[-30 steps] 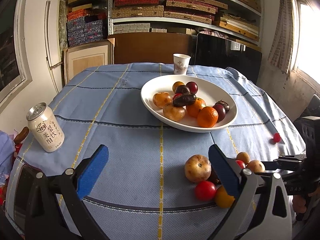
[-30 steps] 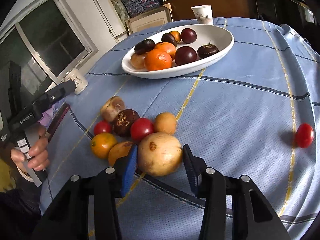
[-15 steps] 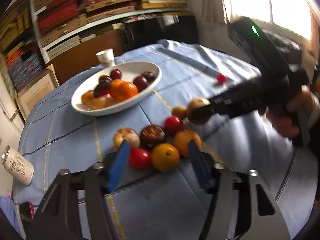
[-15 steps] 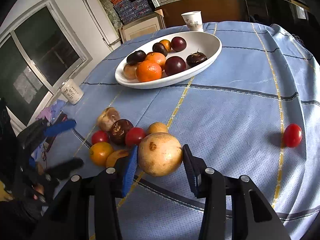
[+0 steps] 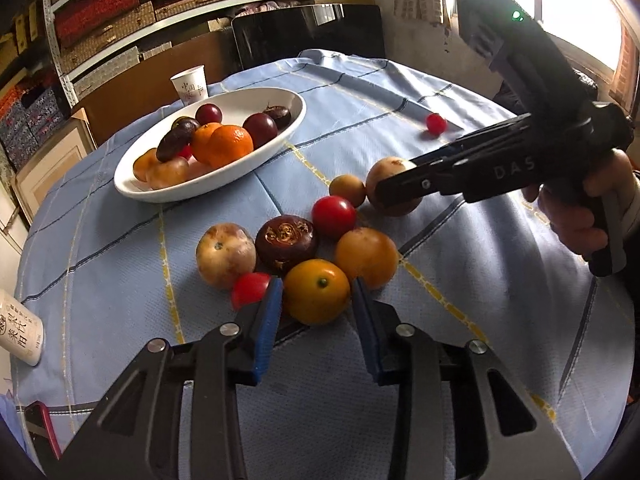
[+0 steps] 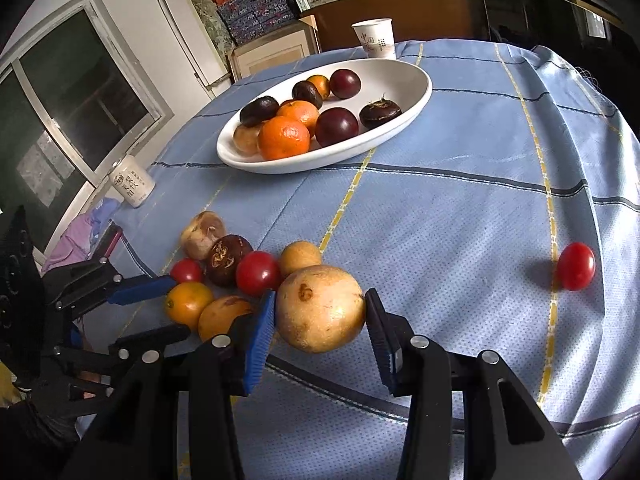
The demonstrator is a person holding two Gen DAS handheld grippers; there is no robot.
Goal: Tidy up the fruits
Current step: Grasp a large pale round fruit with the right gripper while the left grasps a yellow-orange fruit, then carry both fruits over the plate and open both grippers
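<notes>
On the blue checked cloth lies a cluster of loose fruit: a small yellow-orange fruit [image 5: 316, 300], a dark brown one [image 5: 286, 242], red tomatoes [image 5: 334, 216] and tan ones. My left gripper [image 5: 317, 286] is closing, and its blue pads touch both sides of the yellow-orange fruit [image 6: 188, 300]. My right gripper [image 6: 320, 304] is shut on a large pale tan fruit [image 6: 320, 320], also visible in the left wrist view [image 5: 390, 168]. The white oval bowl [image 5: 296, 120] behind holds oranges and dark plums. One red tomato [image 6: 576, 266] lies apart at the right.
A paper cup [image 5: 190, 88] stands behind the bowl. A drink can [image 6: 132, 184] stands at the table's left edge near a red phone [image 5: 40, 428]. A person's hand [image 5: 580, 216] grips the right tool. Shelves of boxes fill the back wall.
My left gripper swung right and down to the fruit cluster, and its jaws narrowed from wide open around the yellow-orange fruit. The right gripper kept still with the tan fruit.
</notes>
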